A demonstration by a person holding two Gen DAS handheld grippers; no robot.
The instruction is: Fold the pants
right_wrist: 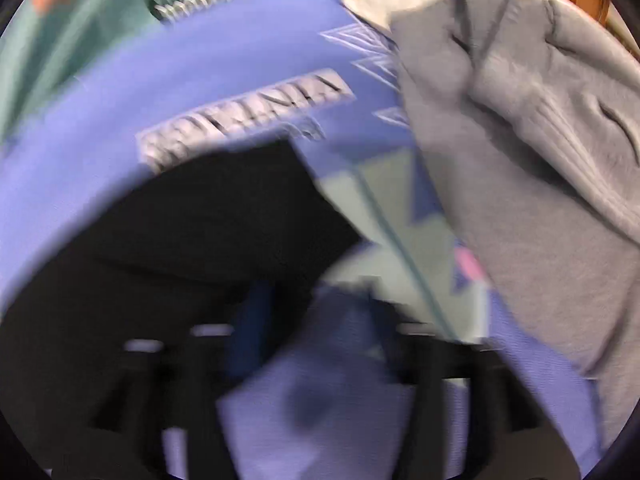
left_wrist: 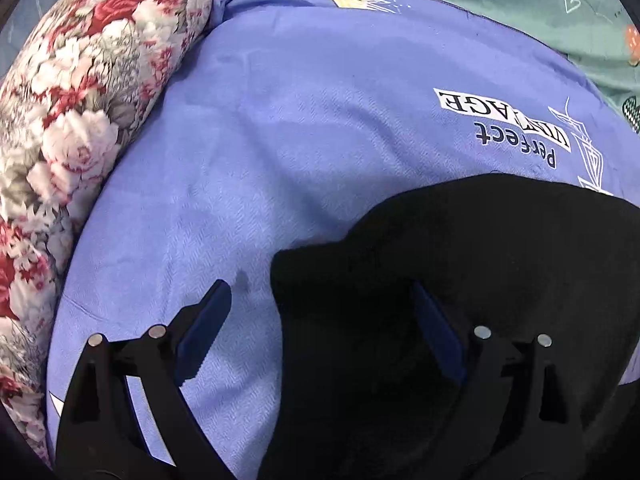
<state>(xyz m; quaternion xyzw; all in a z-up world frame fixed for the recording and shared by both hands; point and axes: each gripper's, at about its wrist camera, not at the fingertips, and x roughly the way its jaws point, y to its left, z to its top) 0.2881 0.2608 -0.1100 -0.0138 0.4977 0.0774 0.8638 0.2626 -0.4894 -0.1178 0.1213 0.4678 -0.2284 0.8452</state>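
My left tool (left_wrist: 324, 320) gapes over black pants (left_wrist: 480, 272); right tool (right_wrist: 316, 320) blurred, grip unclear. Floral pillow (left_wrist: 80, 100), grey garment (right_wrist: 520, 140), purple bedsheet (left_wrist: 300, 120).

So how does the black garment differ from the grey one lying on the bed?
The black pants are dark and lie flat with a straight folded edge; the grey garment is pale, ribbed and bunched in creases. The black pants sit under the grippers, the grey garment off to one side. Both rest on the purple sheet.

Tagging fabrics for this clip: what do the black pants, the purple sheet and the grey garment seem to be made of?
Black pants: matte, slightly fuzzy, probably fleece or knit cotton; hardly any sheen.
Purple sheet: thin woven cloth with a fine herringbone texture and printed lettering, probably cotton or a blend.
Grey garment: heathered jersey knit with a ribbed band, sweatshirt-like.
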